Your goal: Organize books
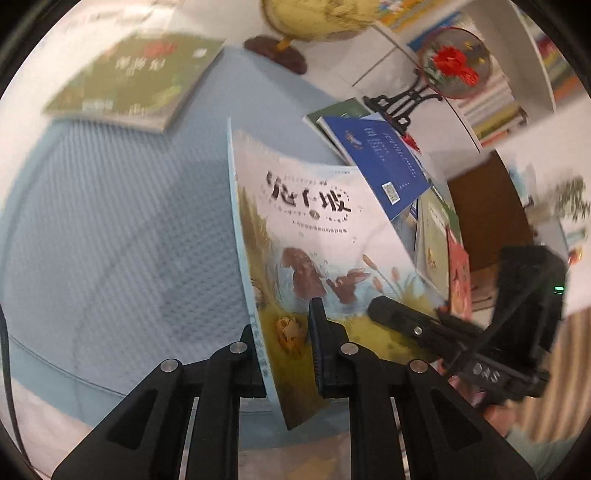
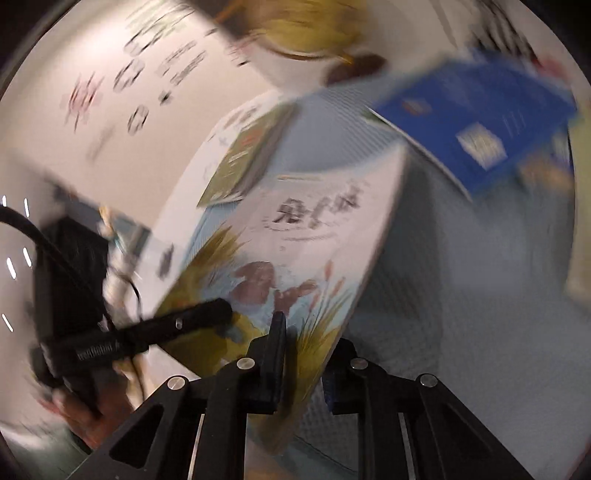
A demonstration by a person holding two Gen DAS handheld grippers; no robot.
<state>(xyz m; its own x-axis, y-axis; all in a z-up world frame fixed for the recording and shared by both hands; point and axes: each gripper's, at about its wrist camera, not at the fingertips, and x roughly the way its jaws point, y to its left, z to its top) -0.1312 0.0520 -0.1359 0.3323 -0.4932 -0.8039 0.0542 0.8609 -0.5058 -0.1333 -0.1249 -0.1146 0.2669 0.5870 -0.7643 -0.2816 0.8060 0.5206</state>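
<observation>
A home study or child's reading corner, it seems. A white bookshelf (image 1: 517,92) packed with rows of books stands behind a tabletop (image 1: 110,221) under a blue cloth, with a globe (image 1: 317,18) and a framed red-flower embroidery (image 1: 456,64) on a stand. Picture books (image 1: 129,77) lie scattered about.

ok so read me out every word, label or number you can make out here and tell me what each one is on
"兔子坡": large title on the rabbit picture book, partly blurred.
"DAS": white letters on the right gripper body.
Green book: cover title too blurred to read.
Blue book: white text and QR code too small.
Lettering on the left gripper body: smeared by blur.
</observation>
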